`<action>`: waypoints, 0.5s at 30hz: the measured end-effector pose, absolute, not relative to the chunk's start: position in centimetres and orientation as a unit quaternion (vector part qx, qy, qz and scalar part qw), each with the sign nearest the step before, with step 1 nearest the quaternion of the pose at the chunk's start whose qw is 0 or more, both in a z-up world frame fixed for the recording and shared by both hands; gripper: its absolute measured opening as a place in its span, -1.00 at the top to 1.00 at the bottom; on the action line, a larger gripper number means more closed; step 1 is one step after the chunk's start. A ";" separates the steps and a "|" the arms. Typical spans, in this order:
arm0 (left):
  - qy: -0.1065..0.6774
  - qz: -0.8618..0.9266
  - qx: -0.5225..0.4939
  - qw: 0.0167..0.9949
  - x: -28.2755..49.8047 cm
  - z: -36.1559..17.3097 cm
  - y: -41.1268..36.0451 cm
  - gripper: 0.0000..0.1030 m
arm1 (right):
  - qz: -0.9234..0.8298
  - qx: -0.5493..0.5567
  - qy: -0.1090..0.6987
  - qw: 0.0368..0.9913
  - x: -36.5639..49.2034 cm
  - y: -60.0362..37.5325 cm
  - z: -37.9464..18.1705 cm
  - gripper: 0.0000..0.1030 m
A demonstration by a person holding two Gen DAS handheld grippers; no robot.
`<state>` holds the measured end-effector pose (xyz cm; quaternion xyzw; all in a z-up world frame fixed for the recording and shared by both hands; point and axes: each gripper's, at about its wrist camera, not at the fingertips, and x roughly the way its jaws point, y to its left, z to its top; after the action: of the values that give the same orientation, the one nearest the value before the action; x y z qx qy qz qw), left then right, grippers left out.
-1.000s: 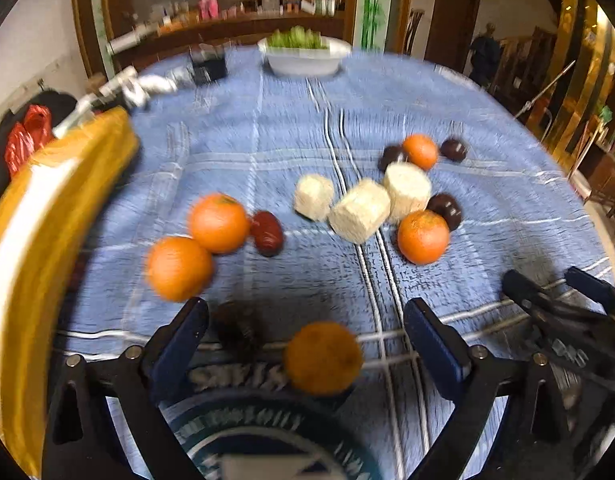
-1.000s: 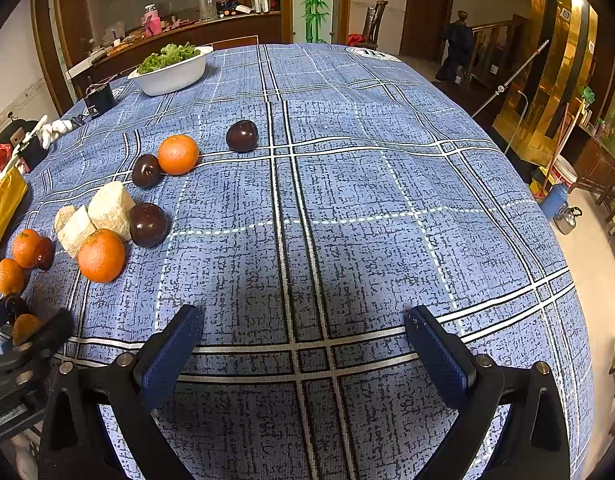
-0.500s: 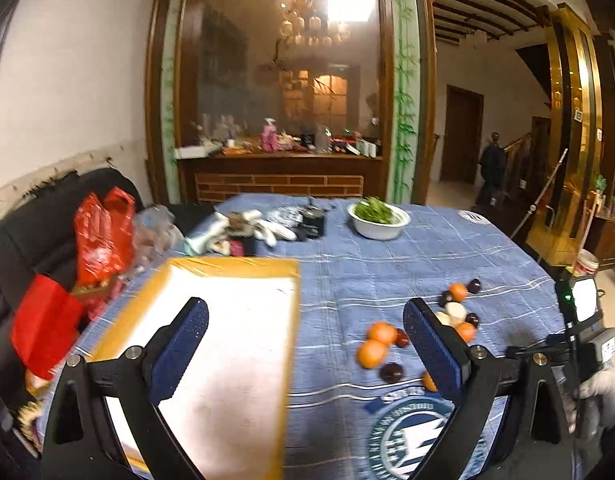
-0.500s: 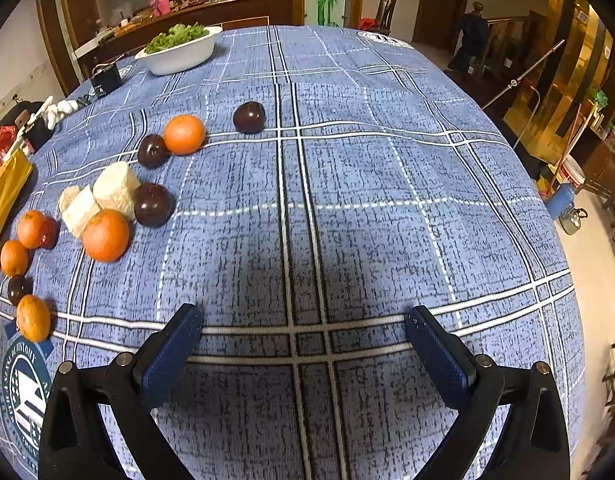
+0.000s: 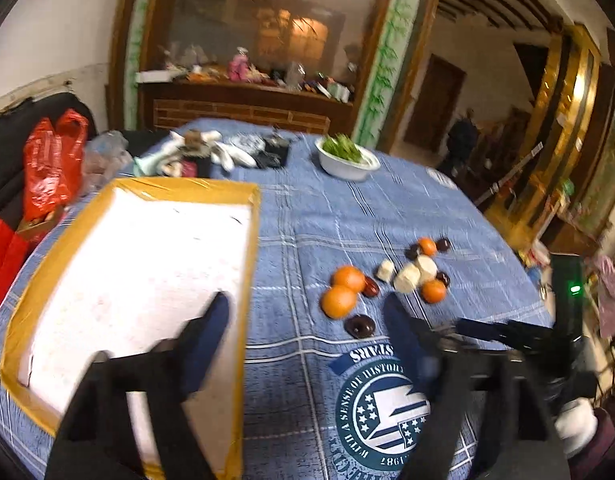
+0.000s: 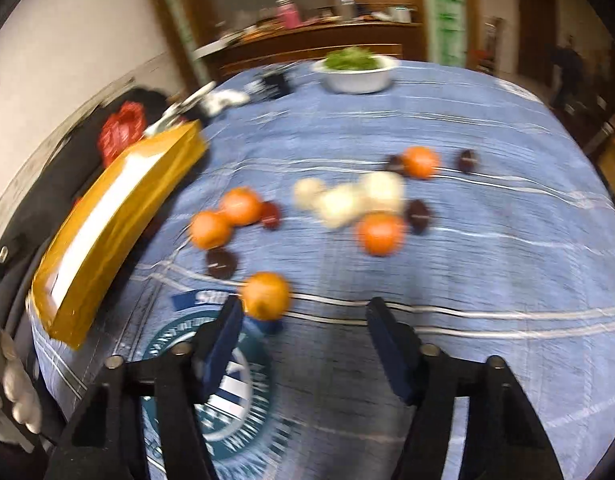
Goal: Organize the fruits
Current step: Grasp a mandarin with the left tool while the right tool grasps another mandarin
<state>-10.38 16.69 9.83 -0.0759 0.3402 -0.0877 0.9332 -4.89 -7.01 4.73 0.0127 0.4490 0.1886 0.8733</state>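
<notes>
Several oranges, dark plums and pale cut pieces lie scattered on the blue checked tablecloth [image 5: 319,216]. In the left wrist view I see two oranges [image 5: 339,300] side by side, a dark plum [image 5: 359,326] and the pale pieces [image 5: 413,272]. My left gripper [image 5: 307,320] is open and empty, held above the yellow-rimmed box [image 5: 147,264]. In the blurred right wrist view my right gripper [image 6: 303,320] is open, low over the cloth, with an orange [image 6: 266,295] just ahead of its left finger [image 6: 223,336]. The box [image 6: 107,224] shows at left.
A white bowl of greens [image 5: 345,160] stands at the far side, also in the right wrist view [image 6: 355,74]. Clutter and gloves [image 5: 227,152] lie at the back left. Red bags [image 5: 51,168] sit off the table's left edge. A round printed emblem [image 5: 383,412] marks the cloth.
The left gripper has swung from low over the fruit up and left above the box. The right gripper has turned left and dropped towards the near orange; its view is now blurred.
</notes>
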 end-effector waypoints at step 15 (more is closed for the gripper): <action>0.431 -0.111 0.035 0.895 -1.8 4.8 10.3 -0.07 | 0.217 0.045 0.459 0.860 -4.3 -5.4 2.0 0.29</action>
<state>-1.78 10.29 4.82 0.0348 0.4313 -0.1105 0.8948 -4.27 -5.42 2.03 0.0451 0.4590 0.2169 0.8604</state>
